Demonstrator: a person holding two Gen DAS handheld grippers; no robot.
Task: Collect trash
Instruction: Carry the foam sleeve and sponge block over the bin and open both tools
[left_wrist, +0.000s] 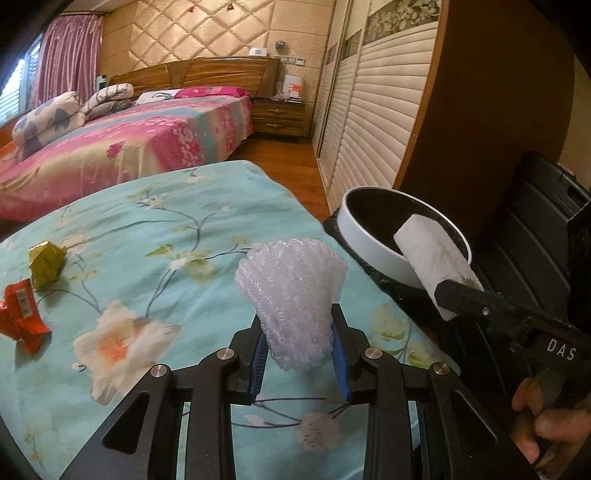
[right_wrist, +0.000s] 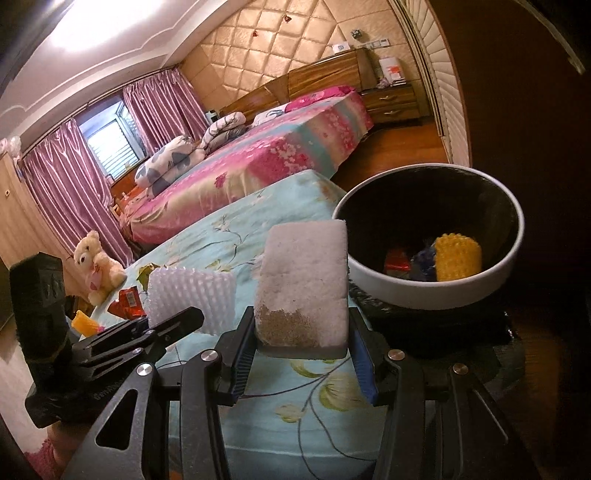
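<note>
Carrying one piece of trash in each gripper toward the white-rimmed bin (right_wrist: 428, 291), which stands just beside the floral-covered bed (left_wrist: 155, 229); left gripper (left_wrist: 299, 360), jaws clamped on a white foam fruit net (left_wrist: 291, 295), held over the bed; right gripper (right_wrist: 301, 363), jaws clamped on a white sponge block (right_wrist: 304, 284), held upright near the bin's rim, presumably for dropping. Right wrist view alone shows the bin's contents, a yellow foam net (right_wrist: 458, 258) among wrappers; left wrist view alone shows a gold wrapper (left_wrist: 46, 264) and an orange wrapper (left_wrist: 22, 317) lying uncollected on the bed.
</note>
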